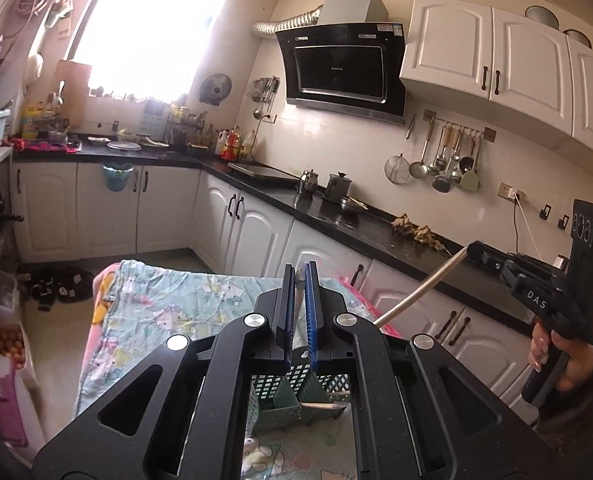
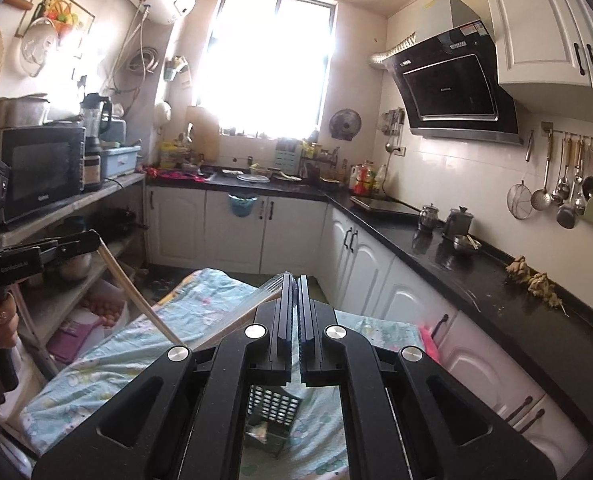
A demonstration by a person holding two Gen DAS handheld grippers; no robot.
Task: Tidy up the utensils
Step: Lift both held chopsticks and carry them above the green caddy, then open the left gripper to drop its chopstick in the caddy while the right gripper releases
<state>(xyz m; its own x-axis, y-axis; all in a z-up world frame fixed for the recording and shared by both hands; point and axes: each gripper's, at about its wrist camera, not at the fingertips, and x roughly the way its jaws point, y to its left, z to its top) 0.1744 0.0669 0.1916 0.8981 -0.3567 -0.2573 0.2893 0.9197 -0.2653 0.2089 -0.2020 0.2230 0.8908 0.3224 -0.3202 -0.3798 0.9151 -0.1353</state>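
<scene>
Two raised wrist views above the cloth-covered table (image 1: 184, 292), both facing the kitchen window (image 2: 268, 60).

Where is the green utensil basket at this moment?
The green utensil basket stands on the patterned cloth, low in both wrist views and seen through each gripper's frame. It is below the raised grippers, with some sticks lying inside it.

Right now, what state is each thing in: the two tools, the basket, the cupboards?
Left tool: shut on a pale stick.
Right tool: shut on a metal handle.
Green basket: upright on the cloth, a stick inside.
Cupboard doors: closed.
</scene>
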